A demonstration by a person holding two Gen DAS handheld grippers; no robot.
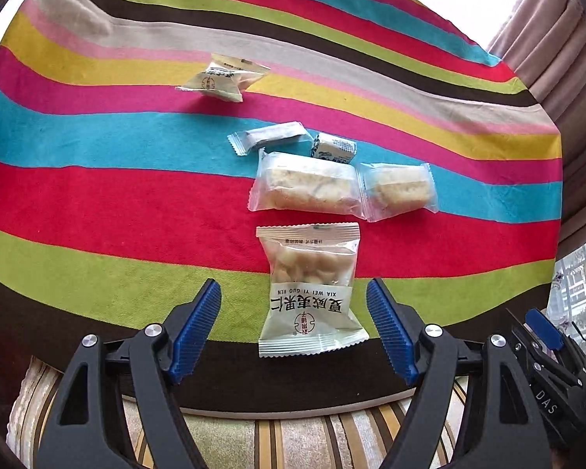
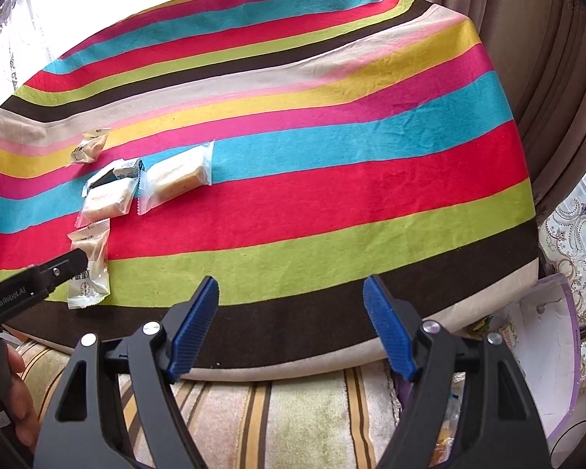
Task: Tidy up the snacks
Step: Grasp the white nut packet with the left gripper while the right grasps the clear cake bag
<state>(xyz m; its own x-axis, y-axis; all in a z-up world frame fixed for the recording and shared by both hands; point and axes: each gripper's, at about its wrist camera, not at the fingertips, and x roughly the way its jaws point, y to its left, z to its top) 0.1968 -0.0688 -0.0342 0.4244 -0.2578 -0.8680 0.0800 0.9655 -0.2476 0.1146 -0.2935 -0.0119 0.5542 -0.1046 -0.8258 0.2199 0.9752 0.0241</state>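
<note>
Several wrapped snacks lie on a striped cloth (image 1: pixel 97 203). In the left wrist view, a macadamia nut packet (image 1: pixel 310 291) lies between my open left gripper (image 1: pixel 293 328) fingers, not gripped. Beyond it lie two clear-wrapped cakes (image 1: pixel 306 187) (image 1: pixel 398 191), a small blue-white candy (image 1: pixel 334 147), a thin white sachet (image 1: pixel 269 137) and a farther nut packet (image 1: pixel 224 77). My right gripper (image 2: pixel 291 324) is open and empty over the cloth's front edge. In the right wrist view the nut packet (image 2: pixel 92 273), cakes (image 2: pixel 177 178) and left gripper (image 2: pixel 64 265) sit at the left.
A striped sofa or rug (image 2: pixel 293 410) lies below the cloth's front edge. Curtains (image 2: pixel 547 58) hang at the right. A clear plastic container (image 2: pixel 543 351) with items stands at the lower right. The right gripper's tip (image 1: pixel 543 328) shows at the right in the left wrist view.
</note>
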